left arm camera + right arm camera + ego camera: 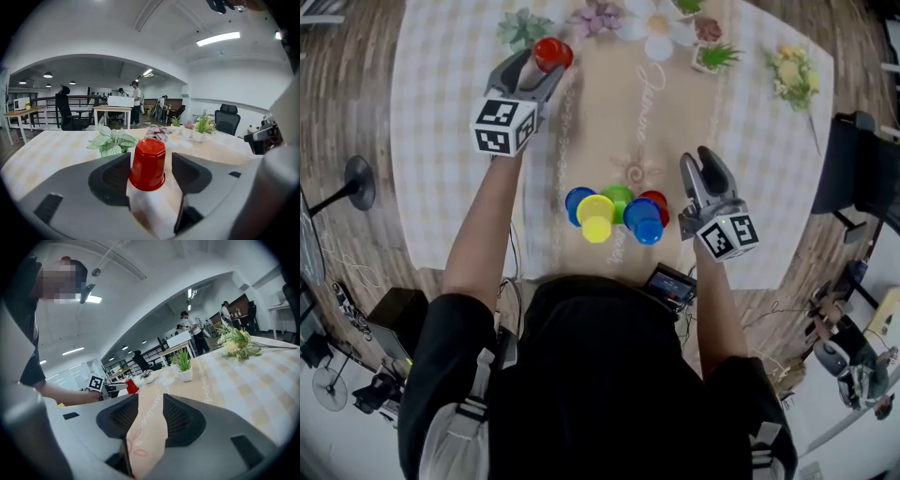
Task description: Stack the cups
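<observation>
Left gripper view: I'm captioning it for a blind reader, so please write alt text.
An upside-down red cup stands on the table between the left gripper's open jaws, with a gap at its right side. A leafy plant sits behind it.

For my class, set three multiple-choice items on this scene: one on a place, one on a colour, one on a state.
1. Where is the cluster of cups?
A) on the tablecloth, just in front of the person
B) among the potted plants
C) on the floor

2. What colour is the cup between the jaws of the left hand-held gripper?
A) yellow
B) red
C) green

3. How do the jaws of the right hand-held gripper stand?
A) shut on a blue cup
B) shut on a plant
C) apart, with nothing between them

Answers:
1 A, the head view shows them at the near edge.
2 B, the left gripper view shows it red.
3 C, only the beige runner shows between the pads.
</observation>
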Demonstrator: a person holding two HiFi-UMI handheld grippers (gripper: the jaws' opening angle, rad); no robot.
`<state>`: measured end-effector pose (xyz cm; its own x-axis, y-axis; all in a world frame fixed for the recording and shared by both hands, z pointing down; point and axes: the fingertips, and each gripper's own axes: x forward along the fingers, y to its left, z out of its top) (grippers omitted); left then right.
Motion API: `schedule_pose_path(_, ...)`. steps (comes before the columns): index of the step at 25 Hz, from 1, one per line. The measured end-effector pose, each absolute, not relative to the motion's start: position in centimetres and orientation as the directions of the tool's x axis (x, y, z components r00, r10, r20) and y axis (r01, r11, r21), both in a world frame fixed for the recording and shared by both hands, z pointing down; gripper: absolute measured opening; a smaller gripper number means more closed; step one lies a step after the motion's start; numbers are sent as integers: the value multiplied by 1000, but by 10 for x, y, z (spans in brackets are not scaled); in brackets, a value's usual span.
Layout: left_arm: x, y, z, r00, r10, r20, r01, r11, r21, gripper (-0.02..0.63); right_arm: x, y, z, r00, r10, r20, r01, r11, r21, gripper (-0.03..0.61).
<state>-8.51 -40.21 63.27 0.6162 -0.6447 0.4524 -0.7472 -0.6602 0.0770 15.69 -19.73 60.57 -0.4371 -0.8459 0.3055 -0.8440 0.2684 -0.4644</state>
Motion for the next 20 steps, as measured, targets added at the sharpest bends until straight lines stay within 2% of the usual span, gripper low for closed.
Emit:
schedule_pose_path(3, -84, -408, 640, 604, -651, 459, -756, -651, 70, 259, 161, -199, 610, -431, -847, 311, -843, 256, -472, 175)
schedule_pose_path(5, -86, -409, 643, 589, -658, 469, -764, -642, 60, 224, 165, -199, 610, -422, -852, 308, -842, 243, -481, 175)
schedule_pose_path(10, -86, -405, 629, 585, -677, 447, -773, -631, 56, 218, 172, -198, 605, -418, -860, 292, -844, 249, -475, 172)
schedule_pose_path(16, -78, -362, 558, 636, -673, 377, -742, -667, 61, 215, 172, -185, 579, -433, -865, 252, -846, 294, -444, 170)
schedule_pose_path(20, -58, -312, 496, 717, -623, 313, -673, -736, 78, 213, 169, -176, 557, -451, -868, 207, -841, 335, -425, 169)
